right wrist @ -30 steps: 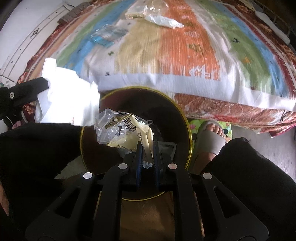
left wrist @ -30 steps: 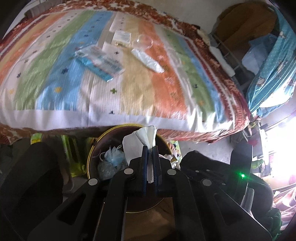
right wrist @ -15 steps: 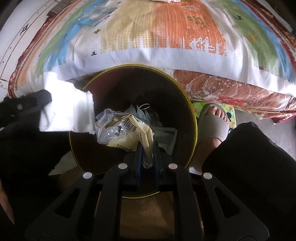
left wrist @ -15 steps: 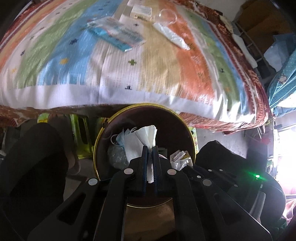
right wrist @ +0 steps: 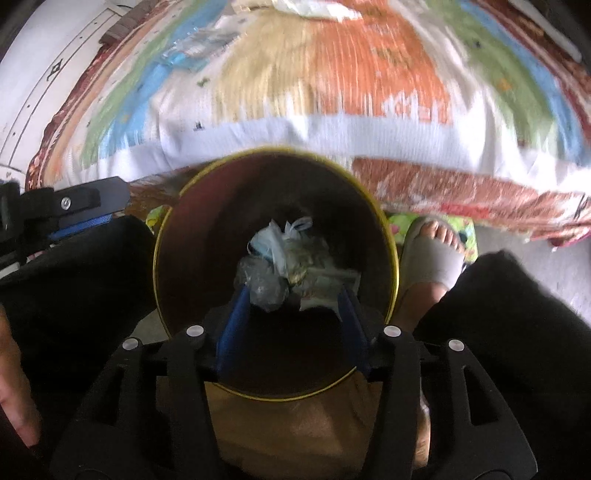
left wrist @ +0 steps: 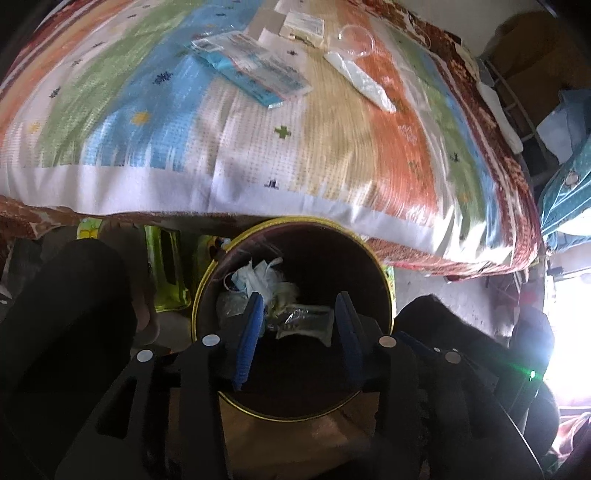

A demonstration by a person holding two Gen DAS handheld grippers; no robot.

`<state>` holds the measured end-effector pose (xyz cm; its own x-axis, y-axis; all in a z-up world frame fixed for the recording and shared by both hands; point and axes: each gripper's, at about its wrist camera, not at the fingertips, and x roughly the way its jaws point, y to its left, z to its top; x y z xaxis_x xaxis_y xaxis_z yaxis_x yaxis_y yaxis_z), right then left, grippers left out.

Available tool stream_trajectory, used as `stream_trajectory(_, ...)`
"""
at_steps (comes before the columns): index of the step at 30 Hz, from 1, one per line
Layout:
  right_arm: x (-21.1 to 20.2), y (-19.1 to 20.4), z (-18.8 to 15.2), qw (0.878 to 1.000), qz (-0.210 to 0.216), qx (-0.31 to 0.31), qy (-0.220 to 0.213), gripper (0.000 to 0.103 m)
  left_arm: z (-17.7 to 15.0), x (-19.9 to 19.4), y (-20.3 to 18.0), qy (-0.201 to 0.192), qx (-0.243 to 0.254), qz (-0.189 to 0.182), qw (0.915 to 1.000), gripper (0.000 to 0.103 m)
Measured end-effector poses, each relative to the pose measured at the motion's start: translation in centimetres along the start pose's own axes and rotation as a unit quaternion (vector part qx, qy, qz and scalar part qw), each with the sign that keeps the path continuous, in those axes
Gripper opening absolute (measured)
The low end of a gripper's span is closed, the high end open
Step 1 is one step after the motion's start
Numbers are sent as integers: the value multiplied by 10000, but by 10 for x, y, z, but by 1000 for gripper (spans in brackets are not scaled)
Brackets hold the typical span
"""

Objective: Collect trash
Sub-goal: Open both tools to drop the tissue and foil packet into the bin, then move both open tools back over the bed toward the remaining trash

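Observation:
A round brown bin with a yellow rim (left wrist: 384, 280) stands on the floor by the bed; it also shows in the right wrist view (right wrist: 395, 273). Crumpled wrappers and tissue (left wrist: 258, 280) lie at its bottom, seen too in the right wrist view (right wrist: 277, 254). My left gripper (left wrist: 297, 306) is open and empty above the bin mouth. My right gripper (right wrist: 291, 299) is open and empty above the same bin. On the striped bedspread lie a blue packet (left wrist: 251, 70), a white wrapper (left wrist: 365, 83), a clear plastic cup (left wrist: 356, 38) and a pale packet (left wrist: 303, 26).
The bed (left wrist: 332, 166) fills the far half of both views. A person's dark-clothed legs flank the bin, with a sandalled foot (right wrist: 432, 254) at its right. A green stool (left wrist: 166, 266) stands left of the bin. Clutter and a teal cloth (left wrist: 565, 192) lie at the right.
Both grippers have opened. The white tissue has left my left gripper and the yellow wrapper has left my right gripper; both now lie in the bin.

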<state>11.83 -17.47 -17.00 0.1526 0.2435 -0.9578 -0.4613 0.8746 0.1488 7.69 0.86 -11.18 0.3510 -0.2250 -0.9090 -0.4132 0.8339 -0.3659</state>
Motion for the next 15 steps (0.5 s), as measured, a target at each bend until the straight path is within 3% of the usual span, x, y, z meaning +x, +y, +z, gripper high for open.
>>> stream_trajectory(7,-29,5,15,9979,-33,-220,-610,50,17,-23,7,-355,-140,-178,9991,44)
stream_trajectory(15,-66,12,39,9911,14,-505,-1235,57,42,-54,9,-808,-101,-303,9962,61)
